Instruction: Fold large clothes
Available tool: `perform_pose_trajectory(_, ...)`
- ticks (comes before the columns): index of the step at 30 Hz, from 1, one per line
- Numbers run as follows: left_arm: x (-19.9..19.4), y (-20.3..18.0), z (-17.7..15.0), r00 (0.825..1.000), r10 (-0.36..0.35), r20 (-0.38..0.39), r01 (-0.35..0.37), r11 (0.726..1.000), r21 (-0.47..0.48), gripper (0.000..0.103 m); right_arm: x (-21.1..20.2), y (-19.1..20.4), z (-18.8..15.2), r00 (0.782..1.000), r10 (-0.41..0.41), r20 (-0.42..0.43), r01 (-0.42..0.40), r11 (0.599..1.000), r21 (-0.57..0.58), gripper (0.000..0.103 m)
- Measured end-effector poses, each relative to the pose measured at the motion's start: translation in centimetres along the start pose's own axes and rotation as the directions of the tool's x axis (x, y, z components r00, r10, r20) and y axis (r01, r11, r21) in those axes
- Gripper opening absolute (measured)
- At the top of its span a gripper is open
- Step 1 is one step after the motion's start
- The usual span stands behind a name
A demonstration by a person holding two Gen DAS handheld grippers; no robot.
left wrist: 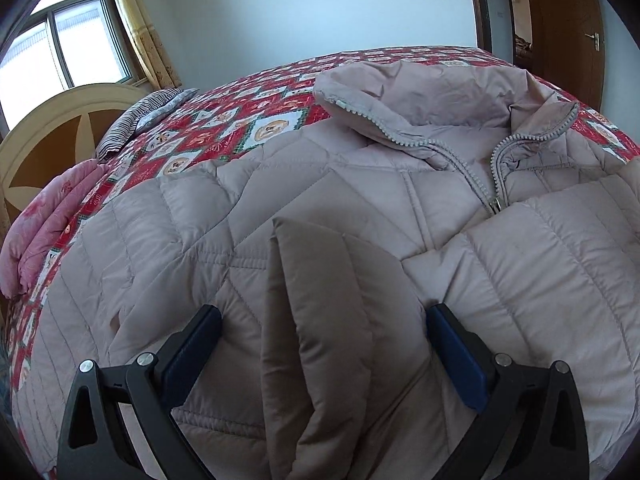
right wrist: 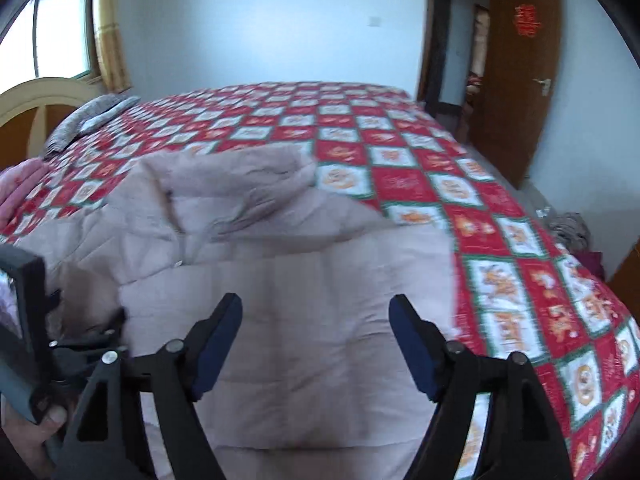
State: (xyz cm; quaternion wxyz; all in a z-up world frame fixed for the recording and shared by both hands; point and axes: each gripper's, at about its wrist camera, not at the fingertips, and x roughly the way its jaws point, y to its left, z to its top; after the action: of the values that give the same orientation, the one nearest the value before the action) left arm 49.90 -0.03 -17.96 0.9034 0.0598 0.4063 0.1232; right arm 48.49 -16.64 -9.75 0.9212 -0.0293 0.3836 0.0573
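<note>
A pale pink quilted jacket (left wrist: 360, 184) lies front up on the bed, its collar (left wrist: 400, 96) toward the far side and its zipper (left wrist: 494, 200) partly done up. A sleeve (left wrist: 332, 320) is folded across the chest and stands up as a ridge. My left gripper (left wrist: 324, 314) is open with its jaws wide on either side of that ridge, and the pads do not press it. In the blurred right wrist view my right gripper (right wrist: 316, 304) hovers open over the jacket (right wrist: 280, 260) near its right edge, holding nothing. The left gripper (right wrist: 80, 332) and a hand show at that view's left edge.
The bed carries a red, white and green patchwork quilt (right wrist: 400, 140). A folded pink blanket (left wrist: 44, 216) and a striped pillow (left wrist: 148, 116) lie by the headboard (left wrist: 52, 128) on the left. A brown door (right wrist: 516, 80) and clothes on the floor (right wrist: 568, 228) are beyond the bed's right side.
</note>
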Motion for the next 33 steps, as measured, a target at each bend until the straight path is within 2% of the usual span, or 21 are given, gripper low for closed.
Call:
perform_pose_trajectory(2,0.0,0.1,0.0,1.0,-0.01,-0.004,0.01,1.0,-0.005,0.102,1.7,1.2,-0.8,1.0,-0.003,-0.029,0.003,1.0,-0.02,0.078)
perform_pose_trajectory(5,0.3,0.8,0.1,0.999,-0.048,-0.015,0.047,0.998,-0.032,0.102,5.1,2.1,-2.7,0.993,-0.004,-0.114,0.002,1.0,-0.019,0.079)
perform_pose_trajectory(9,0.4,1.0,0.0,0.998,-0.067,-0.018,0.066,0.997,-0.047,0.102,6.0,2.1,-3.4,0.996,-0.026,-0.081,0.024,0.999,-0.03,0.081)
perform_pose_trajectory(18,-0.4,1.6,0.1,0.997,-0.082,-0.004,0.081,0.995,-0.058,0.102,6.3,2.4,-3.8,0.996,-0.028,-0.084,0.026,0.999,-0.023,0.084)
perform_pose_trajectory(21,-2.0,2.9,0.1,0.999,-0.044,0.024,0.046,0.997,-0.064,0.102,6.4,2.6,-4.0,0.996,-0.04,-0.085,0.038,0.999,-0.031,0.085)
perform_pose_trajectory(25,-5.2,6.4,0.1,0.996,-0.019,0.089,0.026,0.996,-0.08,0.102,6.5,2.5,-4.0,0.995,-0.046,-0.085,0.043,0.999,-0.034,0.085)
perform_pose_trajectory(27,-6.7,9.4,-0.2,0.994,0.028,0.109,-0.019,0.996,-0.084,0.102,6.5,2.7,-4.1,0.995,-0.054,-0.085,0.051,0.998,-0.038,0.085)
perform_pose_trajectory(30,-7.5,14.5,-1.1,0.992,0.09,0.09,-0.08,0.991,-0.109,0.102,6.5,2.8,-4.0,0.994,-0.073,-0.086,0.069,0.996,-0.05,0.086)
perform_pose_trajectory(33,-7.9,21.1,-3.6,0.98,0.191,0.054,-0.181,0.97,-0.16,0.102,6.5,3.1,-4.0,0.992,-0.096,-0.084,0.09,0.994,-0.067,0.087)
